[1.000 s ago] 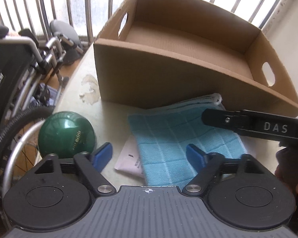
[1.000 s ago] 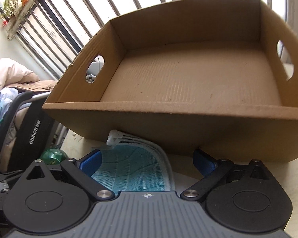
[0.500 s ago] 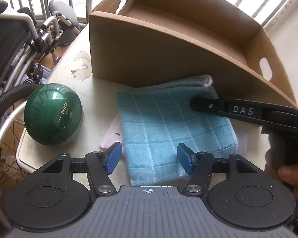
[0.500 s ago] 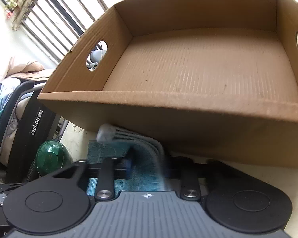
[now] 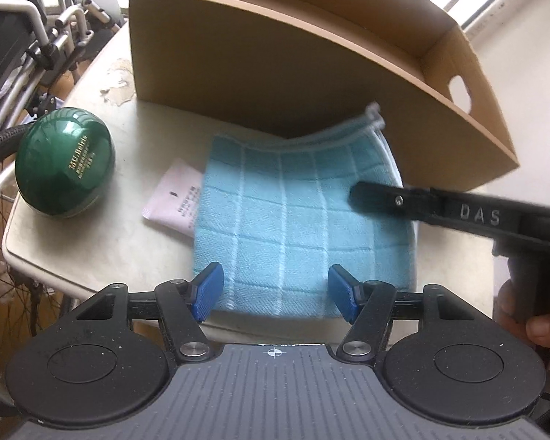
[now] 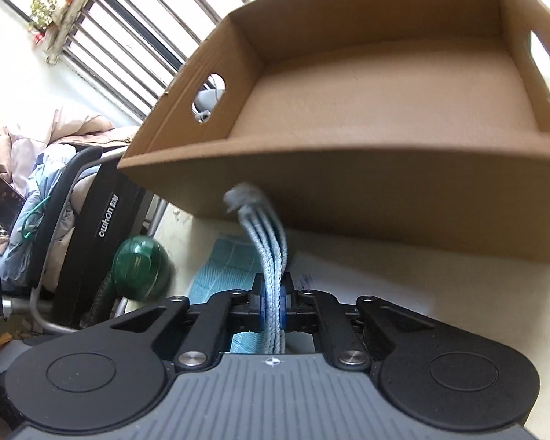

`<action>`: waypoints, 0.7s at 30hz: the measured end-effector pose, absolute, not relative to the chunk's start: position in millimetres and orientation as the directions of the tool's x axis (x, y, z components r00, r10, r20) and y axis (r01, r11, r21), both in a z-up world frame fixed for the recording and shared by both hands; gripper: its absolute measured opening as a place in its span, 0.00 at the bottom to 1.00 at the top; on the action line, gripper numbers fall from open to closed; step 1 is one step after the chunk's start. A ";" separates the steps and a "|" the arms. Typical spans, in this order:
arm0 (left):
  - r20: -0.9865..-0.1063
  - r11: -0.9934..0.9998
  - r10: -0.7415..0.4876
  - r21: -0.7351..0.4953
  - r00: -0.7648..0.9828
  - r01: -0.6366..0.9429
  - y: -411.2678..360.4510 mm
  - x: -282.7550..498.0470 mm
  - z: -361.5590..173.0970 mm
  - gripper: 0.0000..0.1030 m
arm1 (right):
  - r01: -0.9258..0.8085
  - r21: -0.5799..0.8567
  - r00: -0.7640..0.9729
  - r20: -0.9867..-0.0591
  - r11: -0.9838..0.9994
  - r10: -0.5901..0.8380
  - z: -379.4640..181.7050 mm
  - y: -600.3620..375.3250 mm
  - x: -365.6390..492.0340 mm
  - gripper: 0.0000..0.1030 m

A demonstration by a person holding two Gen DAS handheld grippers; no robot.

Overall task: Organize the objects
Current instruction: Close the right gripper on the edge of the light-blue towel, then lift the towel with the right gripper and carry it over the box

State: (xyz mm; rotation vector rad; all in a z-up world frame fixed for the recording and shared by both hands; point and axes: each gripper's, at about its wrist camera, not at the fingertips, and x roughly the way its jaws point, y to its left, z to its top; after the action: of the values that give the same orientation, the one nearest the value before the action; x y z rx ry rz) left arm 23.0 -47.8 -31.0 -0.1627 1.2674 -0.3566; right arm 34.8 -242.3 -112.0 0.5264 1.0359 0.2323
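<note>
Our right hand-held gripper point(image 6: 273, 306) is clamped on the blue cloth's point(image 5: 304, 220) folded edge beside the cardboard box point(image 6: 385, 117); our left hand-held gripper point(image 5: 275, 289) hangs open over the cloth's near edge on the desk point(image 5: 102, 242); lifting could unfold it or drag the sachet point(image 5: 176, 201) beneath.

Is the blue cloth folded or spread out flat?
Folded. The right wrist view shows several stacked layers of the blue cloth at its edge, pinched in the right hand-held gripper.
</note>
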 end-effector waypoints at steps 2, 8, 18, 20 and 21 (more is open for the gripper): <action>-0.901 0.934 -0.347 -0.305 0.261 0.186 -50.1 24.4 -28.8 0.63 | 0.061 0.510 0.489 -0.765 0.858 0.420 -110.9 -245.9 27.9 0.07; -0.898 0.940 -0.321 -0.266 0.300 0.212 -56.0 43.9 -27.4 0.69 | -0.006 0.437 0.451 -0.801 0.899 0.393 -106.6 -244.7 14.0 0.07; -0.901 0.920 -0.391 -0.379 0.188 0.099 -42.0 37.3 -54.8 0.69 | -0.047 0.430 0.437 -0.803 0.902 0.406 -108.3 -258.1 8.7 0.07; -0.882 0.900 -0.437 -0.429 0.176 0.085 -39.8 41.6 -61.3 0.69 | -0.050 0.434 0.435 -0.801 0.900 0.411 -108.4 -258.7 9.2 0.07; -0.874 0.889 -0.457 -0.450 0.164 0.079 -39.5 44.6 -65.1 0.70 | -0.053 0.435 0.434 -0.801 0.899 0.413 -108.5 -258.2 10.5 0.07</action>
State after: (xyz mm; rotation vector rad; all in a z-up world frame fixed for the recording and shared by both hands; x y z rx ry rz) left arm 44.6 -39.5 -65.1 -0.3328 1.3589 -0.3922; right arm 10.5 -258.2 -108.5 0.3723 1.0895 0.2980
